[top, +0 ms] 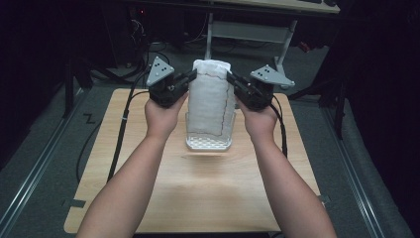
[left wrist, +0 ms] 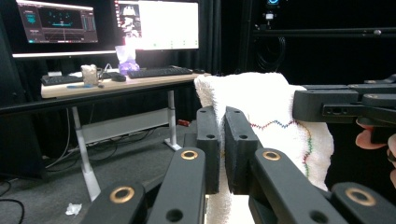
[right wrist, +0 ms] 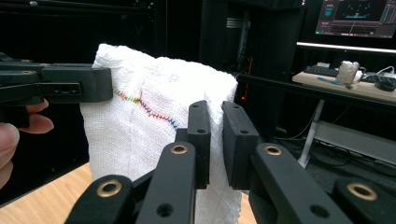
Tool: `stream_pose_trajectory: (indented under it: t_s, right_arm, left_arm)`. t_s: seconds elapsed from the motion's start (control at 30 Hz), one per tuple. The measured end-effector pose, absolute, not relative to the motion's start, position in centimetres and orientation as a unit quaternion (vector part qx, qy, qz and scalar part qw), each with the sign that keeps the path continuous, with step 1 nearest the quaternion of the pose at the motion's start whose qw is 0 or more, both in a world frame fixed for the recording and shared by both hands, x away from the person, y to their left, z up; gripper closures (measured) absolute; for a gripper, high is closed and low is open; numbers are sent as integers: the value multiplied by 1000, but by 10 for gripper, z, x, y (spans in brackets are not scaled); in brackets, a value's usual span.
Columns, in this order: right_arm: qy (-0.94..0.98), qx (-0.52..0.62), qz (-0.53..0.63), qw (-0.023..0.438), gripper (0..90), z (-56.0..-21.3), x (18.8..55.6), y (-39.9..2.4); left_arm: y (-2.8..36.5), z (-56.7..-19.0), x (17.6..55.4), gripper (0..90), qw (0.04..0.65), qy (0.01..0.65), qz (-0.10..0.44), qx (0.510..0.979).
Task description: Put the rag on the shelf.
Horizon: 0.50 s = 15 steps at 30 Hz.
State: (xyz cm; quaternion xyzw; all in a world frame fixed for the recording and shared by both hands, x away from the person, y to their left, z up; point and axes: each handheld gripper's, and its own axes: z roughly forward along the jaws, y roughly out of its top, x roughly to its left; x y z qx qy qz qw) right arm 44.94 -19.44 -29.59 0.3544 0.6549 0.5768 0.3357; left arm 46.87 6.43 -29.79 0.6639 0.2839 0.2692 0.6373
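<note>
Over the middle of the wooden table, I have a white towel hanging upright between my two tools, its long axis running top to bottom. Nearest me, below the towel's lower end, sits a clear plastic basket with a perforated floor; the towel's bottom edge reaches into it or just behind its near wall, and I cannot tell which from the high view. Moving up and away, the left gripper pinches the towel's upper left edge and the right gripper pinches the upper right edge, both at about the same height and the same reach from me, so neither hand is nearer to the cloth. In the left gripper view its jaws are pressed together on the white fabric, with a zigzag line of coloured stitching running just beyond them. The right gripper view shows the same: jaws closed on the towel's edge, stitching on the far side. My judgement is that the basket lies straight down from both grips, so any lowering would run along the towel's own length. Farther off stands a desk with monitors.
</note>
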Motion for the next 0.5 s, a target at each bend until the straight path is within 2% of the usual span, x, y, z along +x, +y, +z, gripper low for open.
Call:
stream_pose_trajectory:
  t_s: [0.27,0.5]
  right_arm:
    - [656,355,580,328,826,-300,473,-198]
    - [658,360,573,329,826,-300,486,-197]
  left_arm:
    - [60,-300,492,856,625,282,285,670]
    - [59,-306,505,856,625,293,278,668]
